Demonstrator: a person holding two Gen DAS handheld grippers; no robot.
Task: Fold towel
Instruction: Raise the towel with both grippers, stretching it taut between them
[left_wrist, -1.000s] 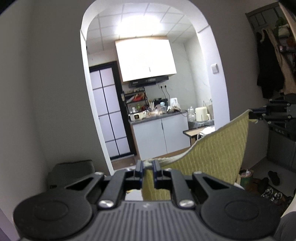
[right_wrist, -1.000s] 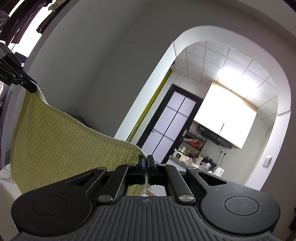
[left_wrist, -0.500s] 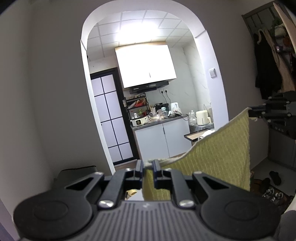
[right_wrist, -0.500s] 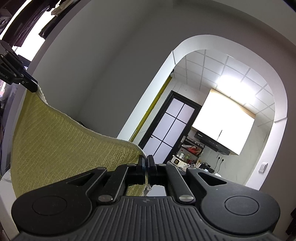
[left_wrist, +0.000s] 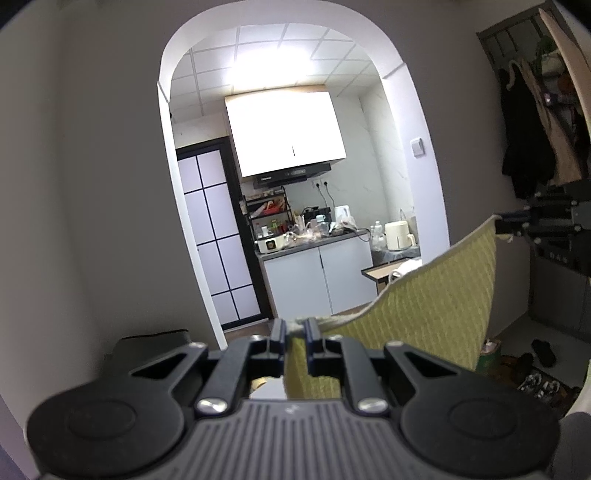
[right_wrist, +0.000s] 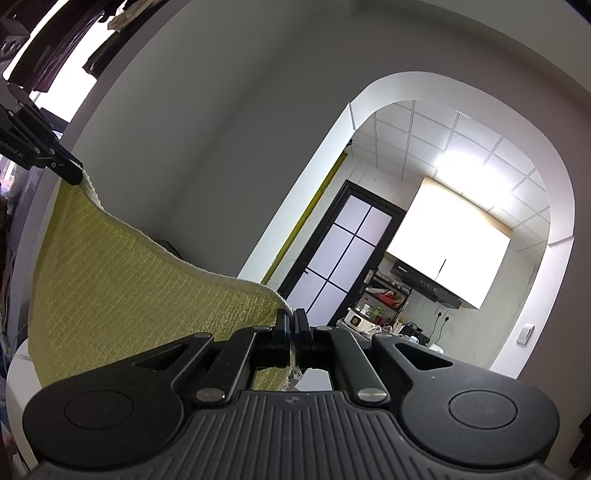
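Towel (left_wrist: 424, 317), yellow-green and textured, was held stretched in the air between both tools. One upper corner was clamped by the left hand-held gripper (left_wrist: 295, 332), the other by the right hand-held gripper (right_wrist: 291, 325).

Grey walls (left_wrist: 92, 184) frame a white archway (left_wrist: 417, 122) into a lit kitchen (left_wrist: 314, 266).

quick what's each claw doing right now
left claw: shut on a top corner of the towel.
right claw: shut on the other top corner, towel hanging between them.
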